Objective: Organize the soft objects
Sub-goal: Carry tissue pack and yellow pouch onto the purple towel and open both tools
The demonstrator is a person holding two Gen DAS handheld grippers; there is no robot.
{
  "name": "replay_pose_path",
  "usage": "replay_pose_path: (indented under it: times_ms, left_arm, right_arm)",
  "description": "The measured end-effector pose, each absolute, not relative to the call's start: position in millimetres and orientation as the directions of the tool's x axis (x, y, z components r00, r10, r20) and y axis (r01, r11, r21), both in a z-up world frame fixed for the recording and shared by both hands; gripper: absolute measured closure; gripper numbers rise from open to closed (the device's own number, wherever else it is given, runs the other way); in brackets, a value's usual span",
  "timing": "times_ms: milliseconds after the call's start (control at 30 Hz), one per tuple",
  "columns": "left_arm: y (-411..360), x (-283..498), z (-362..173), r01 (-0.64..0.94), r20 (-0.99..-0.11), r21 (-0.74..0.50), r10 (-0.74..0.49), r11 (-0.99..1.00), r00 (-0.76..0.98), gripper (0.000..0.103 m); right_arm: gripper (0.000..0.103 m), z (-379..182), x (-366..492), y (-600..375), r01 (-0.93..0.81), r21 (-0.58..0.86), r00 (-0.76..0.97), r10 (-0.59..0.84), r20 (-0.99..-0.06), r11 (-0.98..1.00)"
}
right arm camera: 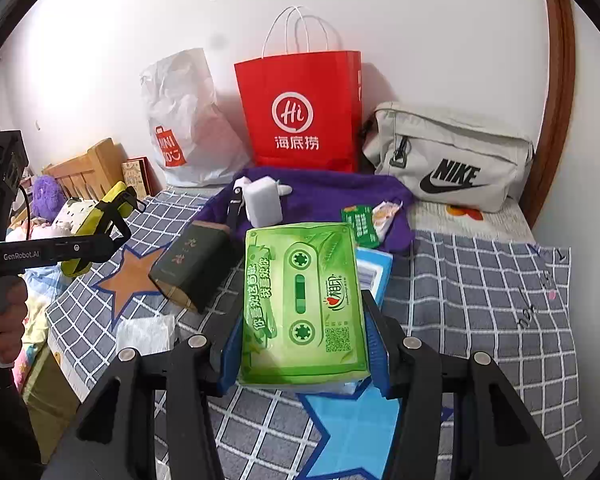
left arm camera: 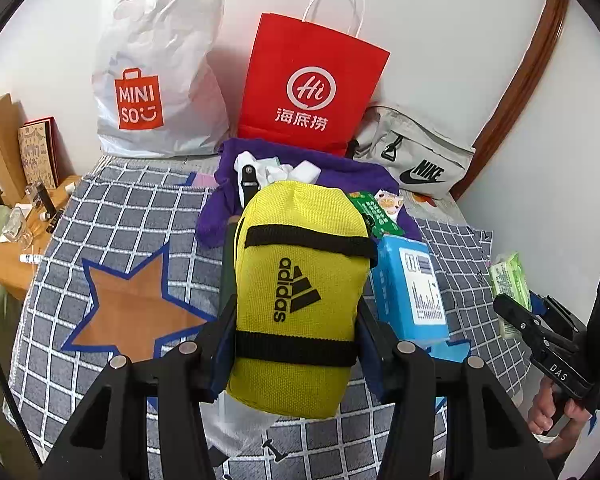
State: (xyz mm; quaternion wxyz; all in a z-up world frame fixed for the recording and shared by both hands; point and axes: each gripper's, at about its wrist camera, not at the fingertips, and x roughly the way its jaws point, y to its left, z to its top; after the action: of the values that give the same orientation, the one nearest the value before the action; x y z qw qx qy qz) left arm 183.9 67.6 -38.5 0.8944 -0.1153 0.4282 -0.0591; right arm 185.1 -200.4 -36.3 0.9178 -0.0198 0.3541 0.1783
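My left gripper [left arm camera: 296, 340] is shut on a yellow Adidas pouch [left arm camera: 300, 292] and holds it above the checked blanket [left arm camera: 124, 216]. My right gripper [right arm camera: 304, 344] is shut on a green tissue pack [right arm camera: 302, 304] and holds it over the blanket [right arm camera: 480, 280]. In the left wrist view the right gripper [left arm camera: 516, 312] shows at the right edge with the green pack [left arm camera: 508, 284]. In the right wrist view the left gripper [right arm camera: 112, 216] shows at the left with the yellow pouch [right arm camera: 96, 220]. A purple cloth [right arm camera: 332, 196] lies at the back with a white charger [right arm camera: 262, 200] on it.
A white Miniso bag [left arm camera: 156, 80], a red paper bag [left arm camera: 308, 88] and a grey Nike bag [left arm camera: 416, 156] stand against the wall. A blue pack [left arm camera: 412, 288], a dark green box [right arm camera: 192, 268], a green sachet [right arm camera: 360, 222] and white tissue [right arm camera: 146, 332] lie on the blanket. A wooden side table [left arm camera: 16, 268] stands left.
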Motion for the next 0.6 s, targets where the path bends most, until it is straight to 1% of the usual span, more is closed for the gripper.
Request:
replay_pose_path:
  times_ms: [367,600]
  left_arm:
    - [63.7,211.3,-29.2,0.021,-0.747,-0.258,-0.213,0.966,0.630,0.052]
    - [66.9,235.5,-27.0,0.013,-0.746,-0.273,-0.220,0.962,0.629,0.052]
  right_arm:
    - [0.052,-31.6,222.9,-196.3,-0.336,0.130,0.671,0.334,-0.662,0.933]
    - [0.051,-27.9,245.9,-193.0,-0.336,0.132,0.673,0.336,-0.659,0.933]
